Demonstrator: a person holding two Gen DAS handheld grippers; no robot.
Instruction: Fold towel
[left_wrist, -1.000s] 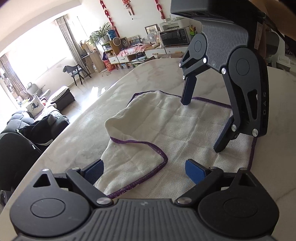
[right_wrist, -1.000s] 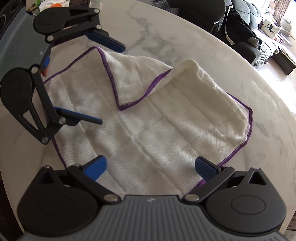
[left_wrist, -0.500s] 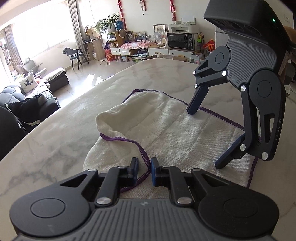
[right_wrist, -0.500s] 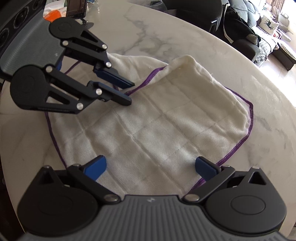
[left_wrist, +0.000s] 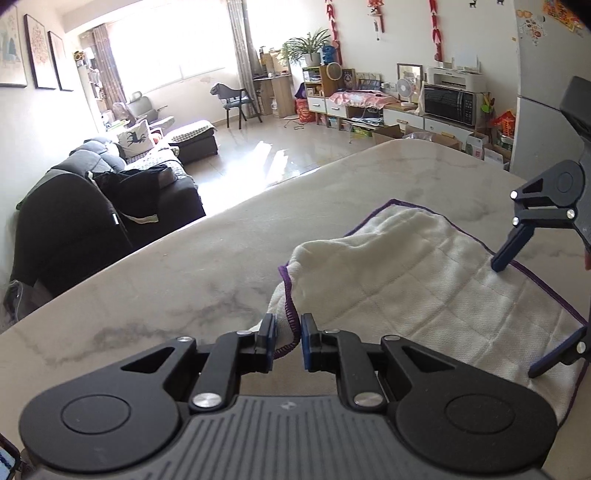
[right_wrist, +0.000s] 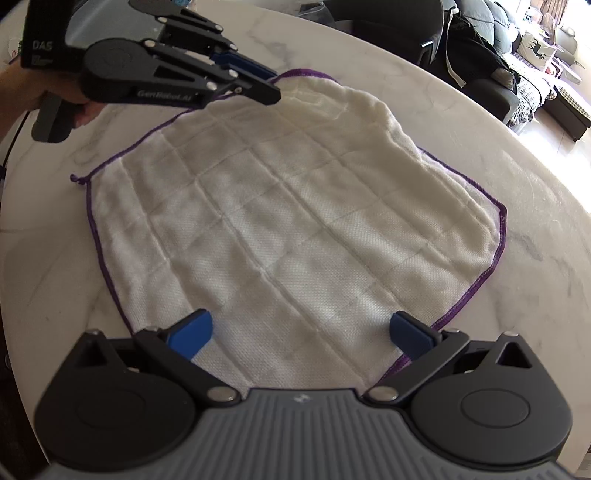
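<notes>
So the white towel (right_wrist: 295, 229) with the purple hem is spread over the marble counter (right_wrist: 517, 280). The left gripper (left_wrist: 287, 341) has its jaws pinched together on a corner of the purple edge, and that bit of cloth is lifted a little off the counter, bunched right ahead of the jaws. The right gripper (right_wrist: 299, 330) sits low at the opposite end with its jaws wide apart, the towel's near edge lying between them, hem just by the right-side pad. Nothing gripped there.
</notes>
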